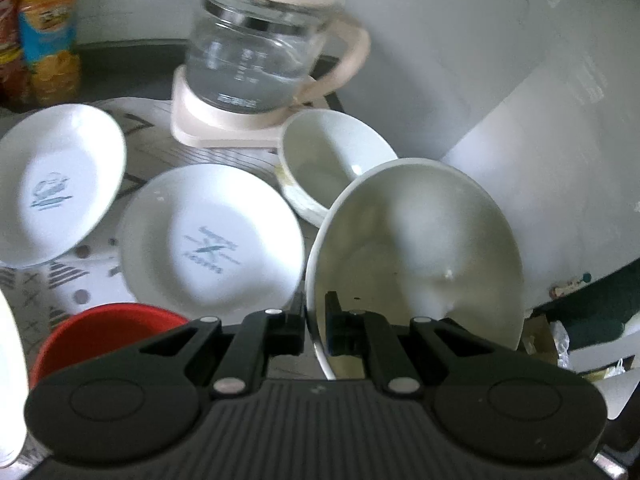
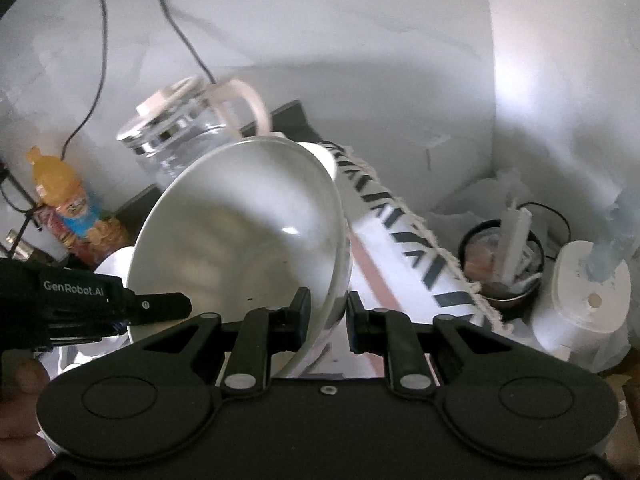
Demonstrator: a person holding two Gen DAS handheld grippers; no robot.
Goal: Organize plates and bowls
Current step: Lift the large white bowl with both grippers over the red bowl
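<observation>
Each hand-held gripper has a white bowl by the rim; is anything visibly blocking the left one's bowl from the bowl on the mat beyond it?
Nothing visible. The left hand-held gripper holds its large white bowl tilted, with the smaller bowl right behind it. The kettle stands further back.

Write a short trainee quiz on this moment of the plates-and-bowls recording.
1. True or false: the left gripper is shut on the rim of the large white bowl.
2. Which item stands on a cream base behind the dishes? A. glass kettle B. toaster C. frying pan
3. In the left wrist view, how many white plates with a blue print at the centre lie on the patterned cloth?

Key: 1 true. 2 A. 3 two, the left plate and the middle plate.
</observation>
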